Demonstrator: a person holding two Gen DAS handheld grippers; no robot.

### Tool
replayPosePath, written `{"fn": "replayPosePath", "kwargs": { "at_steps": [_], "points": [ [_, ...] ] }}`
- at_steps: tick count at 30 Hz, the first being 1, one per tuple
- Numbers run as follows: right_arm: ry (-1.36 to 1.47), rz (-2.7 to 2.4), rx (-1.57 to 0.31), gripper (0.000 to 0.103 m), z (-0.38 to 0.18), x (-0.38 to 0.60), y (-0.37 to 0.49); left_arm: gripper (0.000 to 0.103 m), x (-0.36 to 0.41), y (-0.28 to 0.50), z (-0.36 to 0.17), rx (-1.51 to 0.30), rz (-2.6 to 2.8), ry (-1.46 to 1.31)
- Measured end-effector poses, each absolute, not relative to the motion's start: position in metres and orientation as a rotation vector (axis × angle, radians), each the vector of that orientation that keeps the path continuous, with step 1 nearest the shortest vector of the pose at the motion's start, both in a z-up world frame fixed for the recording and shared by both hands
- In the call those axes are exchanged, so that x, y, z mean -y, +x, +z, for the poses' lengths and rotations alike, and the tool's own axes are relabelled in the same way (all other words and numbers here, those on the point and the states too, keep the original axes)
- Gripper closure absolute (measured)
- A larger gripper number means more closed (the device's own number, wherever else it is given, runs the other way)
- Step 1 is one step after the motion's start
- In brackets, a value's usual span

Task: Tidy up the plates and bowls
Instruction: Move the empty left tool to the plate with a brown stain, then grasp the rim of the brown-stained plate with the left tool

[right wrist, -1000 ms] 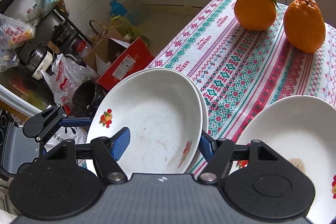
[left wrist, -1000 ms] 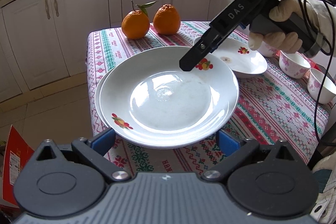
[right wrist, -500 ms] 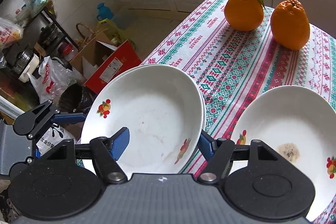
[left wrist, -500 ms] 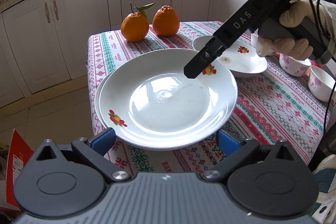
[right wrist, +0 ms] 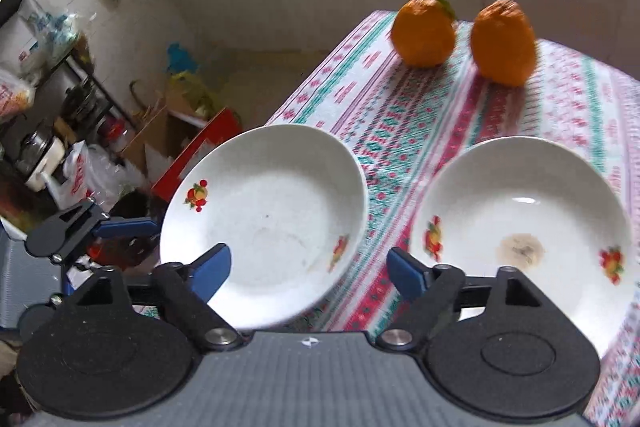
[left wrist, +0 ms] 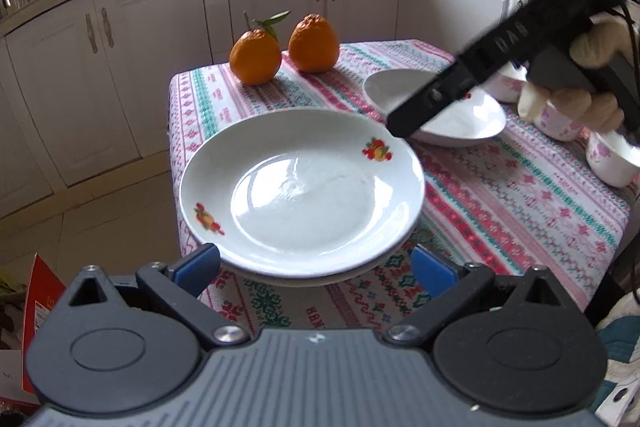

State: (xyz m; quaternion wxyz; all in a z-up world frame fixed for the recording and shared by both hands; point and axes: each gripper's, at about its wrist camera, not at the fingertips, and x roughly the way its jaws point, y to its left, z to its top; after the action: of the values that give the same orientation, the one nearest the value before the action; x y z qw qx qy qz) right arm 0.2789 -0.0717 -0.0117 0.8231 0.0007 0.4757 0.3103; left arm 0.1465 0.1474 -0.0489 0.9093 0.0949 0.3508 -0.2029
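Plates and bowls sit on a desk (left wrist: 520, 203) covered with a patterned cloth, in front of white kitchen cabinets (left wrist: 132, 67). Stacked plates (left wrist: 302, 187), the top one white with two fruit motifs, lie at the desk's near corner in the left wrist view, their rim overhanging the edge. A second plate (right wrist: 524, 227), with a brown stain at its centre, lies on the cloth beside the stack, apart from it. Two oranges (left wrist: 256, 57) stand side by side near the far edge, one bearing a green leaf. Small floral bowls (left wrist: 610, 159) stand at the right side of the desk, partly hidden behind the gloved hand (left wrist: 576, 83) that holds the right gripper (right wrist: 308, 267). Left gripper (left wrist: 316, 263): jaws spread wide, one blue pad on each side of the stack's near rim, holding nothing. Right gripper: jaws spread wide above the gap between stack and stained plate, holding nothing.
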Motion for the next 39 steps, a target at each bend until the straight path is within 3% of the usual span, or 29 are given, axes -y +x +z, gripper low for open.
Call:
{"fn": "replayPosePath", "kwargs": {
  "at_steps": [3,6,11,24,39],
  "points": [
    [-0.053,0.578,-0.932,0.002,-0.008,0.079,0.254,0.002,-0.142,0.144,-0.04,-0.704,-0.426,0.199],
    [-0.079,0.497,-0.874,0.0,-0.009,0.091,0.231,0.001,-0.133,0.144,-0.03,-0.676,-0.434,0.213],
    [-0.13,0.303,-0.82,0.0,-0.025,0.116,0.205,0.001,-0.114,0.158,-0.019,-0.664,-0.441,0.242],
    [-0.111,0.202,-0.905,0.0,-0.076,0.147,0.222,0.001,-0.043,0.234,-0.016,-0.707,-0.537,0.343],
    [-0.096,0.2,-0.824,0.0,-0.081,0.148,0.237,0.002,0.024,0.347,-0.044,-0.86,-0.718,0.396]
  ]
}}
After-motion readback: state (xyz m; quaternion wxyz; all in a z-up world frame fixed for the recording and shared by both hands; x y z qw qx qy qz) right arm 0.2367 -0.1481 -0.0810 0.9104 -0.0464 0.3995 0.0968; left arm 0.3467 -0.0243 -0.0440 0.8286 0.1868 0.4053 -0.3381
